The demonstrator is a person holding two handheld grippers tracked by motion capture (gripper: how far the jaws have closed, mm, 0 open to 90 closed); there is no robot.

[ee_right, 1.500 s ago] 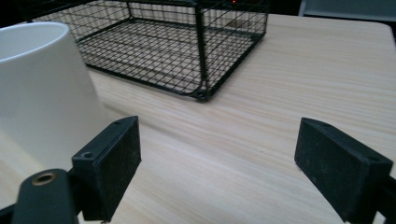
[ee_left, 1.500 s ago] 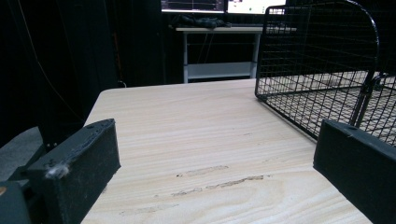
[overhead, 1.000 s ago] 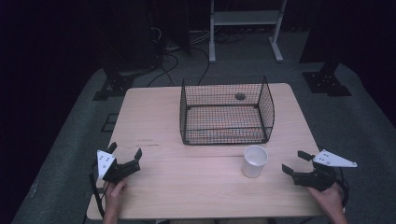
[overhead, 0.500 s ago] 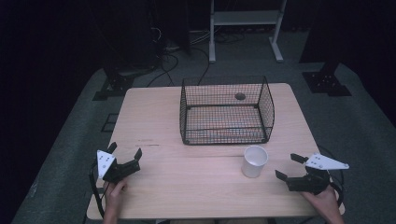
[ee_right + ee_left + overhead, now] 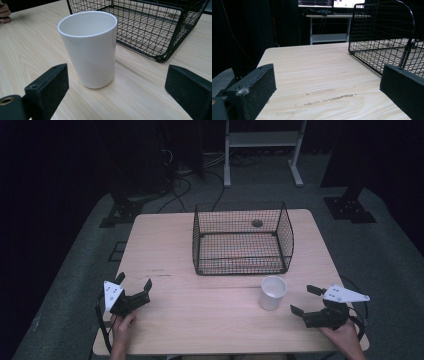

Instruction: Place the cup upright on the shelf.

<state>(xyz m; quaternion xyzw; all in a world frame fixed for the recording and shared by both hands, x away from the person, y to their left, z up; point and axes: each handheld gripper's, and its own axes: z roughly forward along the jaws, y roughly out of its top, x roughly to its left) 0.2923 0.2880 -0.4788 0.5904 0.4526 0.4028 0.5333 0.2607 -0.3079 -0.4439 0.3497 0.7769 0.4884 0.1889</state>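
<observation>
Nearest the viewer, two hands rest at the front edge of a pale wooden bench (image 5: pixel 200 320), each holding a black two-jaw gripper. At the left, the left gripper (image 5: pixel 134 284) lies low on the wood, its jaws spread wide with nothing between them. At the right, the right gripper (image 5: pixel 306 300) points at a white cup (image 5: pixel 273 292), its jaws having just been opening and now spread wide; the cup stands upright just beyond them, untouched. Farther back, near the middle of the bench, sits an open-topped black wire basket (image 5: pixel 243 240). Beyond the bench are dark floor, cables and a white stand.
</observation>
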